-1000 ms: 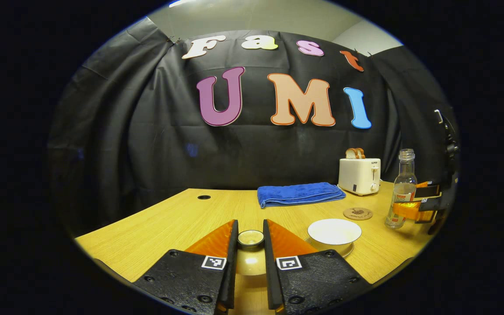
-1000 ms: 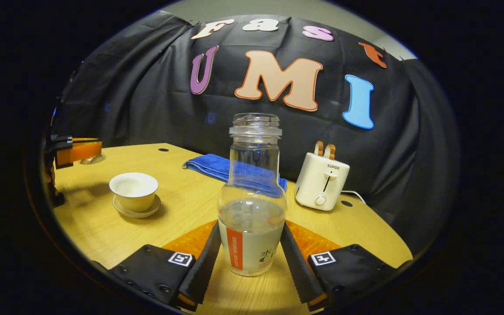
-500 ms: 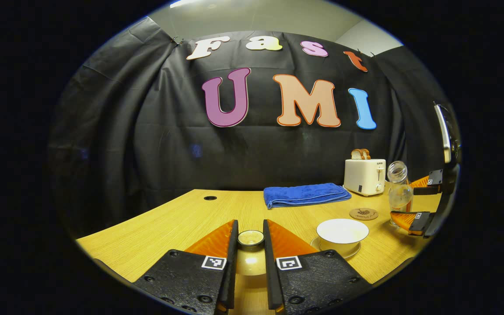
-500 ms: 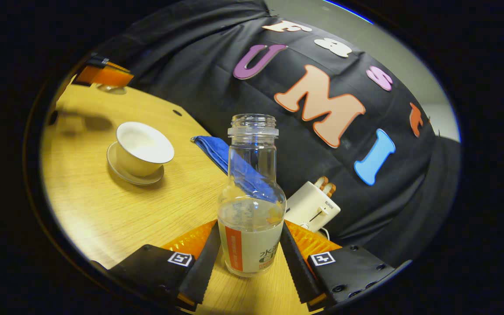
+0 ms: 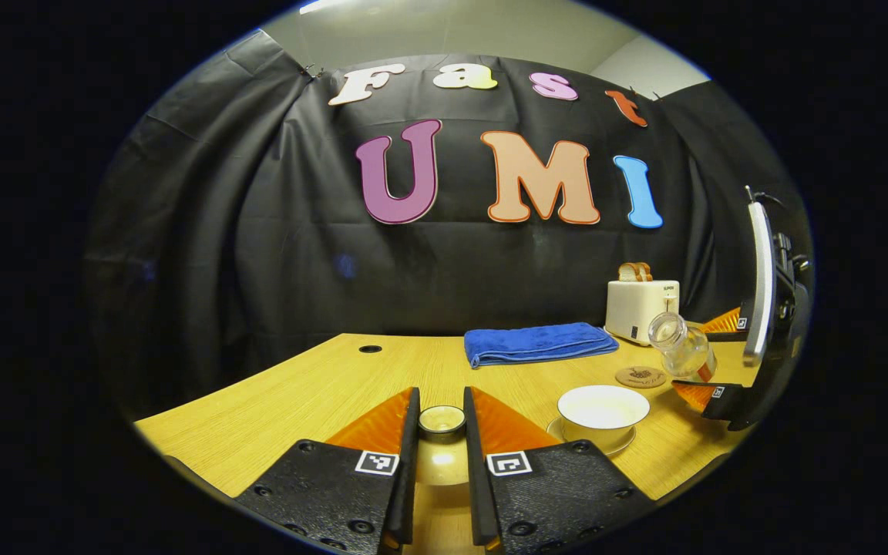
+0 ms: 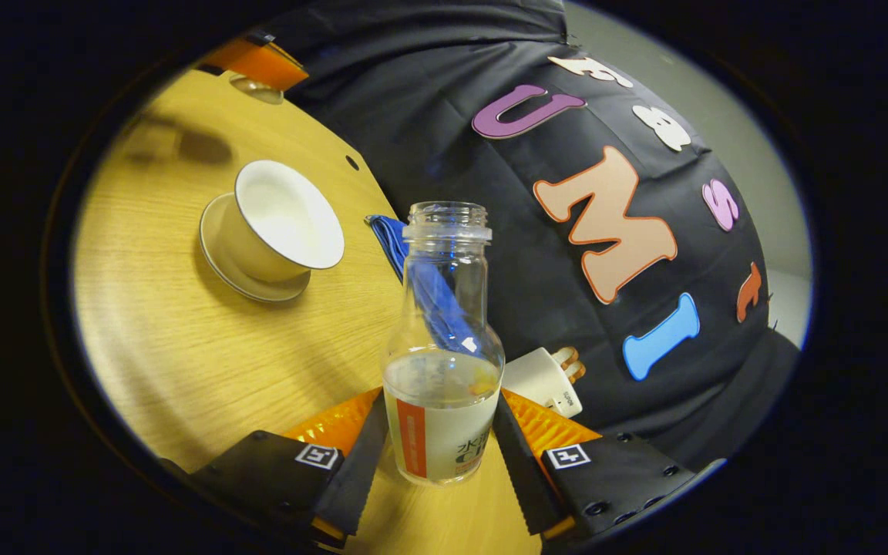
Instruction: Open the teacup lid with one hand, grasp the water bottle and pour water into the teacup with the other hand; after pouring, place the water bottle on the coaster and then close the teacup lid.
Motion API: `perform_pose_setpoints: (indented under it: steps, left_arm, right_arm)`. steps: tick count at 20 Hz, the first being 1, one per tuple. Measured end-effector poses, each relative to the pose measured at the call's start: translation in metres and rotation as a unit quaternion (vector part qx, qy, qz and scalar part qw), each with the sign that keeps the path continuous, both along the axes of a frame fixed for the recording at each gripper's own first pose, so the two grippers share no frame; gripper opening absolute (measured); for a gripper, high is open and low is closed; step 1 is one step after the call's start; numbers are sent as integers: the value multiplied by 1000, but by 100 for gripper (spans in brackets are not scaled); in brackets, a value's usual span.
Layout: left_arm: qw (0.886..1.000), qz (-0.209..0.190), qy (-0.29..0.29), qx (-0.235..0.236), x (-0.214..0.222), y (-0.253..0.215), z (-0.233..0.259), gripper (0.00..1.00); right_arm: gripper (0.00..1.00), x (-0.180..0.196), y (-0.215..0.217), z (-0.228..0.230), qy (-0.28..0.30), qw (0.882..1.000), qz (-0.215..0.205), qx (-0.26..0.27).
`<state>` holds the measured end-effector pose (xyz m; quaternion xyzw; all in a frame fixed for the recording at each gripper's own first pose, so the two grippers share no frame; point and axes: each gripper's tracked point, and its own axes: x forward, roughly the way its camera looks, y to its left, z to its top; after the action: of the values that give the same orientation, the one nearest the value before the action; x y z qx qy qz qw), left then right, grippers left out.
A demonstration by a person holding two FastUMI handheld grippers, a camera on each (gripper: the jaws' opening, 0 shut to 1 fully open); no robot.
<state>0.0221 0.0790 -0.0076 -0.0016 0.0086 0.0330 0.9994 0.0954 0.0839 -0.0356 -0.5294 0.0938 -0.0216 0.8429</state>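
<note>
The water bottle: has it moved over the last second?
Yes. In the left gripper view the water bottle has left the table beside the toaster, tipping its mouth toward the teacup.

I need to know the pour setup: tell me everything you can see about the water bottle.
The water bottle is clear, looks like glass or plastic, with a narrow neck, a threaded uncapped mouth and a pale label with an orange stripe around its base. It is partly full. The right gripper clamps both jaws on its lower body. In the left gripper view it is lifted and tilted, mouth toward the open teacup, not yet above it.
</note>
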Motion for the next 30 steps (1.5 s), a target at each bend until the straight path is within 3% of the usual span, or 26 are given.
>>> perform_pose_setpoints:
  steps: [8, 15, 22, 30]
  left_arm:
    - [1000, 0, 0, -1, 0, -1, -1, 27]
    - [1000, 0, 0, -1, 0, 0, -1, 27]
    - [1000, 0, 0, -2, 0, 0, -1, 27]
    - [1000, 0, 1, -2, 0, 0, -1, 27]
  right_arm:
    - [80, 10, 11, 1, 3, 991, 19, -132]
    - [82, 9, 12, 2, 3, 980, 29, -195]
    - [82, 12, 19, 19, -20, 959, 47, -280]
    - [82, 13, 18, 34, -31, 939, 58, -338]
